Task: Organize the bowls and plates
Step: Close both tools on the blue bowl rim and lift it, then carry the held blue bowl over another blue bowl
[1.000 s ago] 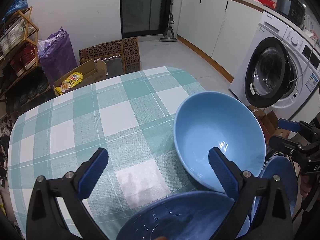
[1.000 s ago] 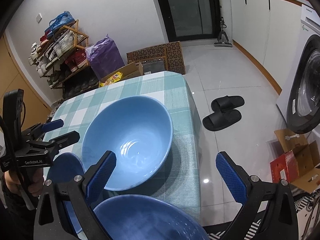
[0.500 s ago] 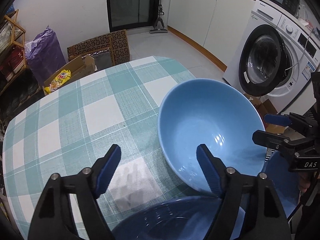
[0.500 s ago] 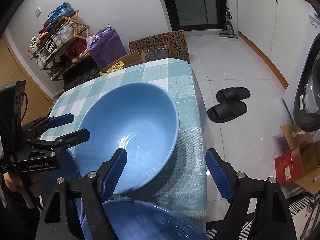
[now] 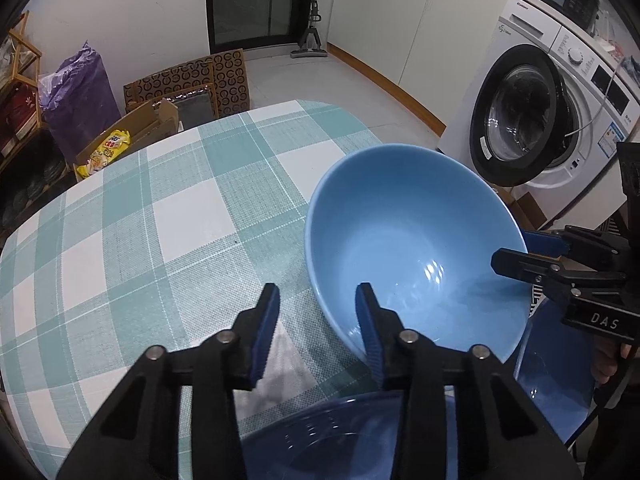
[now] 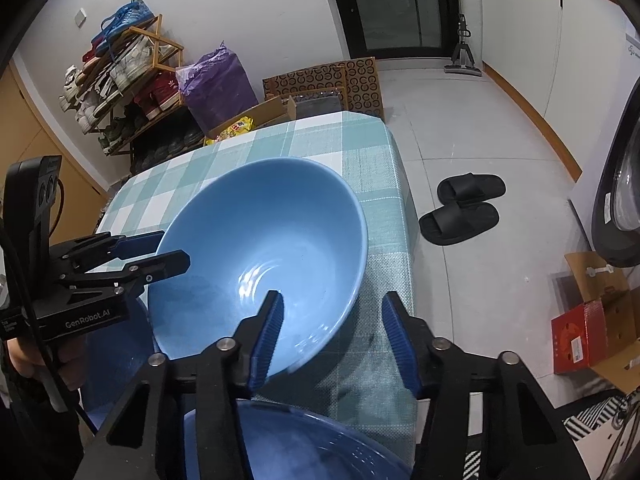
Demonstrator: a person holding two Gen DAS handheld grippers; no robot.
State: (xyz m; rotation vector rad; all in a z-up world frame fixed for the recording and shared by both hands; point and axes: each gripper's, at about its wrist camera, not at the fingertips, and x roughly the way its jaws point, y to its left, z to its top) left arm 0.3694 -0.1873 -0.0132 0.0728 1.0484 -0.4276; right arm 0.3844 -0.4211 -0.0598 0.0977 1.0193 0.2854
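Note:
A large light blue bowl (image 5: 416, 236) stands on the checked tablecloth (image 5: 160, 216) near the table's right edge; it also shows in the right wrist view (image 6: 264, 240). My left gripper (image 5: 316, 324) is partly open and straddles the bowl's near-left rim. My right gripper (image 6: 332, 330) is partly open and straddles the bowl's near-right rim. Neither has closed on it. A darker blue bowl (image 5: 344, 436) lies just below the grippers, also in the right wrist view (image 6: 304, 448). Another dark blue dish (image 5: 552, 372) sits beside it.
The table's right edge drops to the tiled floor, where black slippers (image 6: 464, 208) lie. A washing machine (image 5: 532, 120) stands to the right. Cardboard boxes (image 5: 160, 120) and a shoe rack (image 6: 120, 80) stand beyond the far edge.
Both grippers have narrowed from wide open and moved forward onto the light blue bowl's rim from opposite sides. The bowl looks larger and closer in both views.

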